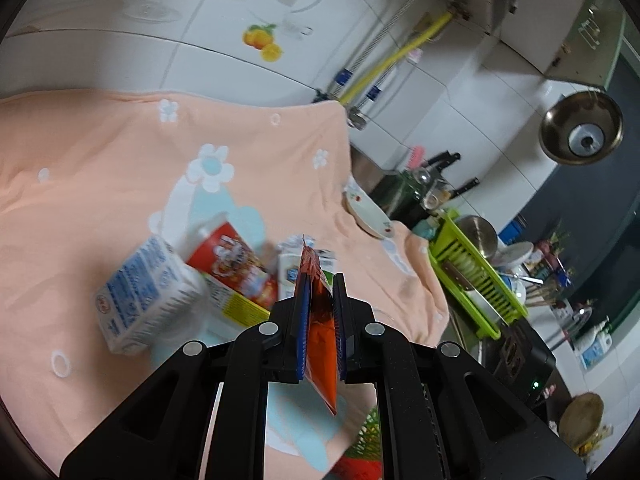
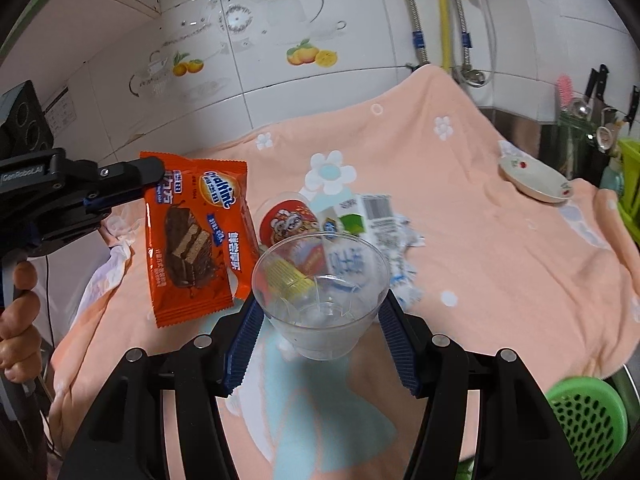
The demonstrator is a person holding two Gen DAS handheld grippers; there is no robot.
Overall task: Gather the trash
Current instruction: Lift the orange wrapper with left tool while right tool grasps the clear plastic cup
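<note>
Altogether: one wrapper (image 2: 196, 236), one cup (image 2: 320, 296), two cartons (image 1: 148, 292).

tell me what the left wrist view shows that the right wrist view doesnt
Only the left wrist view: the lime dish rack with dishes, a hanging metal bowl, and the left claw shut on the orange wrapper edge-on.

Only the right wrist view: the clear plastic cup gripped in the right claw, the wrapper's printed face, and a hand.

Both: the peach floral cloth, the red cup, the milk carton, the small saucer and the tiled wall.
</note>
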